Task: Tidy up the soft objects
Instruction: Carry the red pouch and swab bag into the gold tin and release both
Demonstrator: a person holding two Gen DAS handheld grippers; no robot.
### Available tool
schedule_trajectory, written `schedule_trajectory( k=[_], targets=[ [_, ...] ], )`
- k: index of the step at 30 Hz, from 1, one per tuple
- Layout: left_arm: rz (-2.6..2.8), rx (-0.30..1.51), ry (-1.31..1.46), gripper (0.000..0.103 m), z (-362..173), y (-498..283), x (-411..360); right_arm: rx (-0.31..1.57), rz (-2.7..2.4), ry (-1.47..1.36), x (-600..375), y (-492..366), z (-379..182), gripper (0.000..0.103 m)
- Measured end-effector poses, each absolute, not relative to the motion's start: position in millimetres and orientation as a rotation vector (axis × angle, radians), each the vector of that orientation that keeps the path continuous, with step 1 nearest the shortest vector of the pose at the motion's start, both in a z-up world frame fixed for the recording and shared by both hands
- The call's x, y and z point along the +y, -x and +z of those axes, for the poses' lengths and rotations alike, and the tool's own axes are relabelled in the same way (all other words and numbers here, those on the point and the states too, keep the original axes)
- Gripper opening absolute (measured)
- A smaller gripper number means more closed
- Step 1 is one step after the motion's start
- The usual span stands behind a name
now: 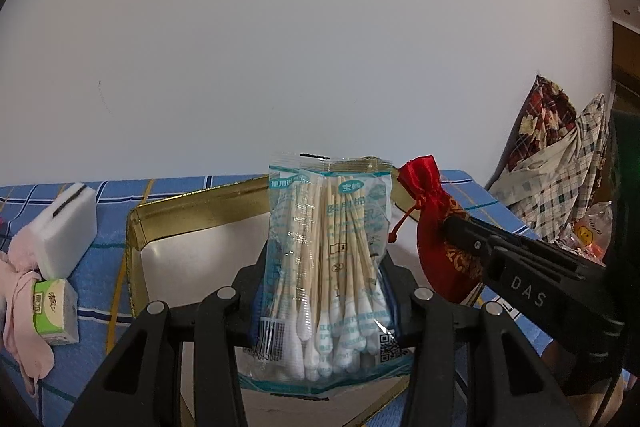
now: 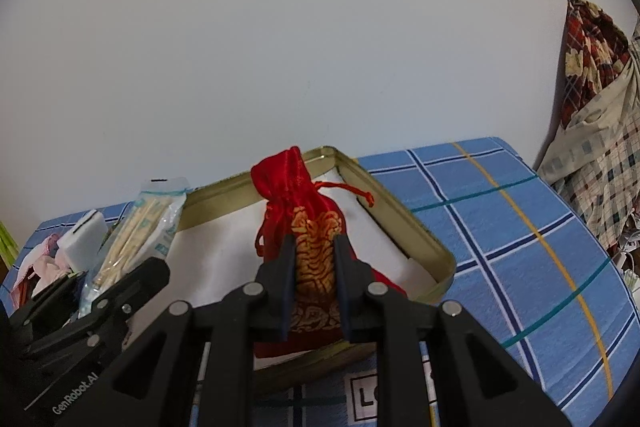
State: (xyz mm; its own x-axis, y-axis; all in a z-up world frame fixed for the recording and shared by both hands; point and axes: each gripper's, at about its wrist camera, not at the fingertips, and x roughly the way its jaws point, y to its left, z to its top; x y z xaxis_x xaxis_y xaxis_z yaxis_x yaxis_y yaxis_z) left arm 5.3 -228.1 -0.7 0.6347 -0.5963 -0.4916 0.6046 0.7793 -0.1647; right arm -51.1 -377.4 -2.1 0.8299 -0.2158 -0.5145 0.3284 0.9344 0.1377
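My left gripper point(image 1: 320, 267) is shut on a clear pack of cotton swabs point(image 1: 332, 259), held upright over the gold-rimmed tin tray point(image 1: 192, 205). My right gripper point(image 2: 314, 267) is shut on a red drawstring pouch point(image 2: 304, 211) with gold pattern, also above the tray point(image 2: 400, 223). In the left wrist view the pouch point(image 1: 436, 219) hangs just right of the swab pack, with the right gripper's fingers point(image 1: 480, 239) clamped on it. In the right wrist view the swab pack point(image 2: 148, 227) stands at the left, in the left gripper.
A white sponge block point(image 1: 66, 227), a small tissue pack point(image 1: 54, 311) and a pink cloth point(image 1: 20, 299) lie left of the tray on the blue checked cloth point(image 2: 520, 227). Patterned fabrics point(image 1: 560, 163) pile up at the far right. A white wall stands behind.
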Motion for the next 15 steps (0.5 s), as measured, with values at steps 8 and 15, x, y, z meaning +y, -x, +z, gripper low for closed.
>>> schedule_trajectory(
  k=[8, 15],
  targets=[
    [-0.655, 0.597, -0.041, 0.049, -2.8, -8.9, -240.5, 0.582, -0.320, -0.223, -373.9, 39.2, -11.6, 0.021],
    [-0.599, 0.524, -0.004, 0.084, 7.1, -1.6, -227.1, 0.516, -0.395, -0.241, -377.2, 45.1, -0.2, 0.080]
  ],
)
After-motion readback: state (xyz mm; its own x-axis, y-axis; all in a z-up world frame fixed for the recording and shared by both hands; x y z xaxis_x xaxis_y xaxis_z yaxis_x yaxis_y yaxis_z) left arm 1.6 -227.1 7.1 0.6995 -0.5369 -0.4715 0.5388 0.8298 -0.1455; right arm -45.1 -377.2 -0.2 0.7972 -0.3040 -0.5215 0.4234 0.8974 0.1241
